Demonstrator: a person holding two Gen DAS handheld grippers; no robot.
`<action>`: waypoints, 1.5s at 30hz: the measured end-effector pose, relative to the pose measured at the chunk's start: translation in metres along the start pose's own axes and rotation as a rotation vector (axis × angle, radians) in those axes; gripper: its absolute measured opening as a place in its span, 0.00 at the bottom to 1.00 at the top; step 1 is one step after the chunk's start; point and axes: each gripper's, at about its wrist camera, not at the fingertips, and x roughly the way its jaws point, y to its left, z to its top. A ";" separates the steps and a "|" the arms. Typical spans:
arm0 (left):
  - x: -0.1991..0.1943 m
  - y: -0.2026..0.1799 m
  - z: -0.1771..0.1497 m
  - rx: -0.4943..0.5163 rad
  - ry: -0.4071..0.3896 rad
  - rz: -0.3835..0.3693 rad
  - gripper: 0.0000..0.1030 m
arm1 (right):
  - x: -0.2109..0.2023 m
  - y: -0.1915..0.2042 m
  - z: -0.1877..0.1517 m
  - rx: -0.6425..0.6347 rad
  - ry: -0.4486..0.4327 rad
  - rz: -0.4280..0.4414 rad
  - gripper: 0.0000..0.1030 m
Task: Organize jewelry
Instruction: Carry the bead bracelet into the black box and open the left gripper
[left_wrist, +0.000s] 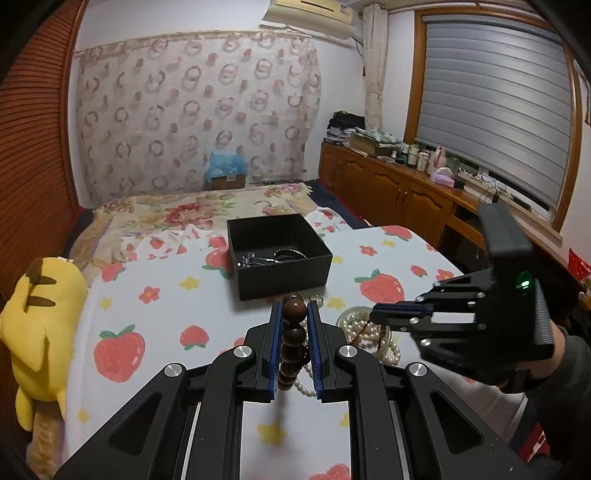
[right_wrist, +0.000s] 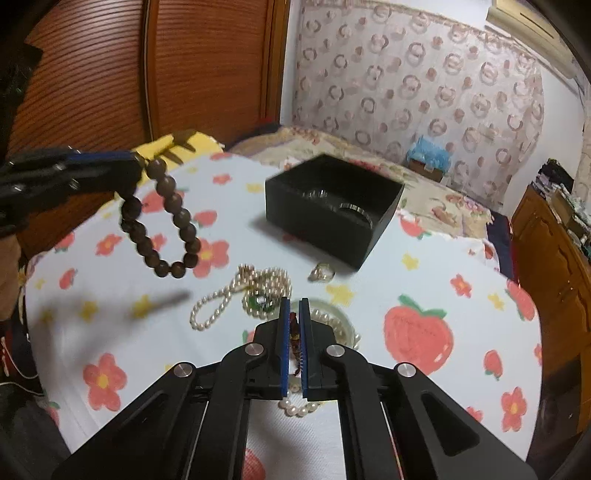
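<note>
Right wrist only: left claw (right_wrist: 135, 162) clamped on dangling wooden bracelet (right_wrist: 162, 221), right claw (right_wrist: 294, 306) on red string (right_wrist: 294, 332).

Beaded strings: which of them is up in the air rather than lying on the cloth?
The dark brown wooden bead bracelet, dangling from the left tongs. The white pearl necklace lies on the strawberry cloth.

Box (left_wrist: 280, 254) sits on the bedspread (left_wrist: 147, 325); pearl necklace (right_wrist: 221, 299) lies before it; plush toy (left_wrist: 40, 317) lies left.

Left hand-held gripper (left_wrist: 295, 314) raised, jaws clamped; right hand-held gripper (right_wrist: 294, 314) low, jaws nearly closed on something thin
</note>
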 end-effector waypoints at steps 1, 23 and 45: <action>0.000 0.001 0.002 -0.001 -0.002 0.000 0.12 | -0.003 0.000 0.002 -0.004 -0.006 -0.001 0.05; 0.019 0.008 0.048 0.048 -0.026 0.048 0.12 | 0.001 -0.036 0.063 0.015 -0.088 -0.067 0.05; 0.066 0.013 0.096 0.048 -0.018 0.087 0.12 | 0.028 -0.072 0.086 0.091 -0.111 -0.040 0.05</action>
